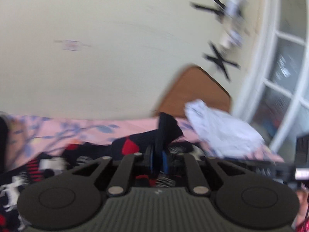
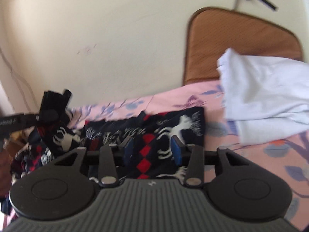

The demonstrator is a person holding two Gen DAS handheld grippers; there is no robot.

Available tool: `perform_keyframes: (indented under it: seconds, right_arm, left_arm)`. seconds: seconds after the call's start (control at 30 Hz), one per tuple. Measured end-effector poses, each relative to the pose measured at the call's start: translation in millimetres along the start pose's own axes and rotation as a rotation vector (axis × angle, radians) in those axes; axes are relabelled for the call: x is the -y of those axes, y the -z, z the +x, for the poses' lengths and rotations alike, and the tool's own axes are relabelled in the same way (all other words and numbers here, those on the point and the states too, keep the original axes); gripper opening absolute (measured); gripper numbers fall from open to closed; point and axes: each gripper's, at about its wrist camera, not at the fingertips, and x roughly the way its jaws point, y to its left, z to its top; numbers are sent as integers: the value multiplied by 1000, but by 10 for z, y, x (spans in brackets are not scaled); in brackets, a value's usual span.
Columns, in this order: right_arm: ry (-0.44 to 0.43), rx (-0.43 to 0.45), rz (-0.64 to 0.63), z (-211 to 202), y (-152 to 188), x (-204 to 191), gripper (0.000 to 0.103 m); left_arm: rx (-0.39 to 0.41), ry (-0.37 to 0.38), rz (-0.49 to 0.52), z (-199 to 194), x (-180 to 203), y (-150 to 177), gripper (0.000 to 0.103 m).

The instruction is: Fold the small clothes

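Observation:
A dark navy garment with red diamonds and white animal figures lies on the pink floral bed sheet. My right gripper is open just above it, blue pads either side of the red diamond row. My left gripper is shut on a black edge of the same garment, which stands up between its pads. The left gripper also shows at the left of the right wrist view, holding the garment's far end lifted.
A crumpled pale blue-white garment lies on the sheet to the right; it also shows in the left wrist view. A brown cushion leans on the cream wall behind. A white-framed window is at far right.

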Motion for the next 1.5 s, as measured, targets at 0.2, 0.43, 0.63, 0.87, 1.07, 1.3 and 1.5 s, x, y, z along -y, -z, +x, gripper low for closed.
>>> perform_keyframes:
  seconds: [0.2,0.43,0.63,0.87,1.07,1.3,1.5]
  right_arm:
    - [2,6,-24,-286,-30,78,47]
    - [-95,-77,-34,220,-8,-224,58]
    - [-38,-202,-283,596,249,-628,17]
    - [284,-73,-568,386,57,-702,20]
    - [37,-69,-410,94,13,-1067,29]
    - [-669,-312,-764,64,1046,-3025,57]
    - [-755,-387,-1064,391,1810,-3803,72]
  left_arm:
    - [30,3,-71,-146,-112,60,53]
    - [123,-220,-231,-1139,-830,308,54]
    - [78,-495,-313,-2098,-1406,845,54]
    - [2,-590,-419,-2480,-1754,1374,54]
    - [89,-537,-439,-2675,-1776,1489,54]
    - [258,-490,-377,-3312,-1501,1499,54]
    - [354,-506,-331,-4068,-1311,1733,57]
